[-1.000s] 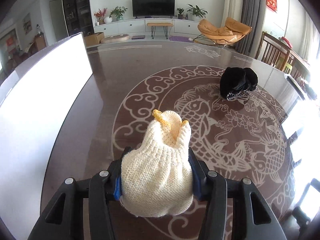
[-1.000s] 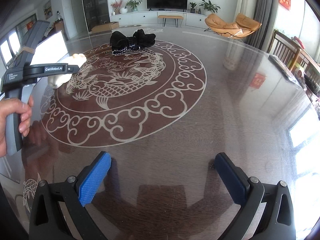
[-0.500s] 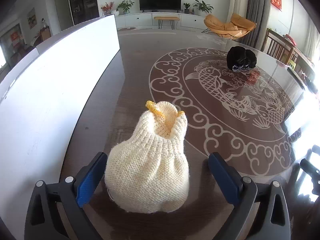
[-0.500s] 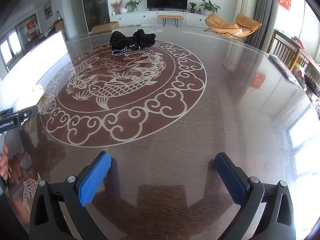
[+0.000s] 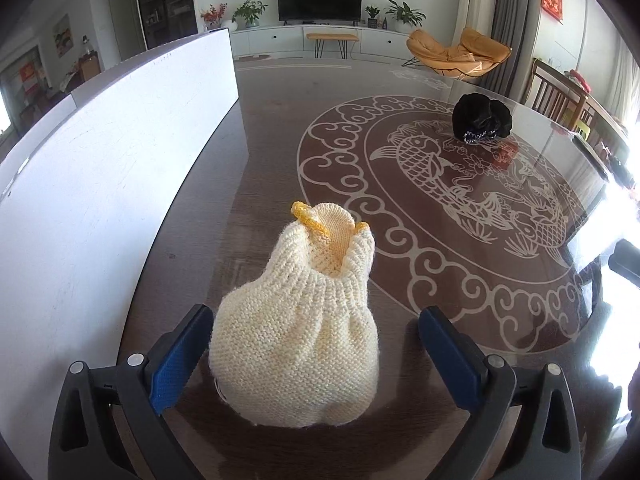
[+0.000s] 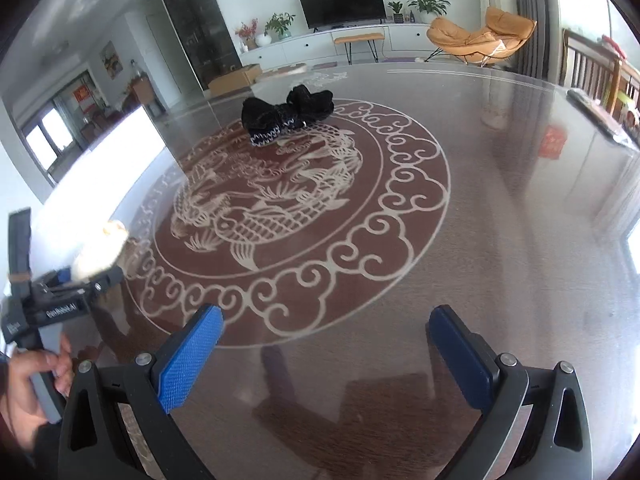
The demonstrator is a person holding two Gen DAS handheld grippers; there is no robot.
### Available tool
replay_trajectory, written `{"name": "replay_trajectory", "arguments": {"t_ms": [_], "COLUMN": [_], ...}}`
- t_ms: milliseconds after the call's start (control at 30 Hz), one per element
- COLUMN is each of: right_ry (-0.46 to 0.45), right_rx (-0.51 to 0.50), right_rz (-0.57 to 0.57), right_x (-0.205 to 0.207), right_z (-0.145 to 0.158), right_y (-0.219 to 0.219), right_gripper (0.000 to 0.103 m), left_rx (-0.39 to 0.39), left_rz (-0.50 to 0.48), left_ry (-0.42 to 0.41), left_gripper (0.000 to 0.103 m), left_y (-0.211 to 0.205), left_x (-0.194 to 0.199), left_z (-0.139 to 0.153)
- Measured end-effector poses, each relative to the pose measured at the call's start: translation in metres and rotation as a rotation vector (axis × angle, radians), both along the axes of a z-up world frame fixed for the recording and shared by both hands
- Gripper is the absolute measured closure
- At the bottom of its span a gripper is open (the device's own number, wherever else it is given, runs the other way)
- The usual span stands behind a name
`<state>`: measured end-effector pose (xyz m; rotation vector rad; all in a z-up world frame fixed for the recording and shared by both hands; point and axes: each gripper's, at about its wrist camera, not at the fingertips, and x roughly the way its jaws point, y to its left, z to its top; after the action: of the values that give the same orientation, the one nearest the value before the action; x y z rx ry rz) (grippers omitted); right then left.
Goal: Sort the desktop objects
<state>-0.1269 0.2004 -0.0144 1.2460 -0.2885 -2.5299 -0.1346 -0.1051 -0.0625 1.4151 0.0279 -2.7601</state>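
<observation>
A home living room. At the top centre of the frame a flat television point(image 5: 320, 2) stands on a long white sideboard point(image 5: 280, 38) with potted plants point(image 5: 250, 12) beside it. To the upper right sits an orange lounge chair point(image 5: 460, 54) by grey curtains point(image 5: 504, 24). A glossy tabletop point(image 5: 360, 160) with a fish inlay fills the foreground.

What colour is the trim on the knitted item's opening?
Yellow-orange trim on a cream knitted item, clearest in the left wrist view.
</observation>
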Motion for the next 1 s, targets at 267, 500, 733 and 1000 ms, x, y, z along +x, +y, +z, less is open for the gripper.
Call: {"name": "replay_trajectory", "arguments": {"t_ms": [267,500,733,1000], "right_ry": [-0.135,-0.196,-0.112,-0.024], "right_rx": [-0.256,-0.226,0.147,0.237], "right_rz": [-0.156,-0.295,-0.023,0.3], "right_x": [-0.13,-0.218,-0.212,-0.086], "right_z": [0.0,0.002,0.01,0.008], "right_y": [-0.03,-0.083,-0.145,-0.141], "right_gripper": [0.0,0.0,0.062,0.063], "left_rx": [0.004,0.005,0.006,0.006], "left_rz": [0.042,0.042,0.042,0.042], "left_ry": [0.002,0.003,0.004,0.004], "left_gripper": [0.0,0.0,0.0,0.0], "left_y": [-0.006,-0.006,-0.006,-0.006], "left_x": [0.001,0.002,0.002,0.001], "left_z": [0.002,0.002,0.001,0.001]}}
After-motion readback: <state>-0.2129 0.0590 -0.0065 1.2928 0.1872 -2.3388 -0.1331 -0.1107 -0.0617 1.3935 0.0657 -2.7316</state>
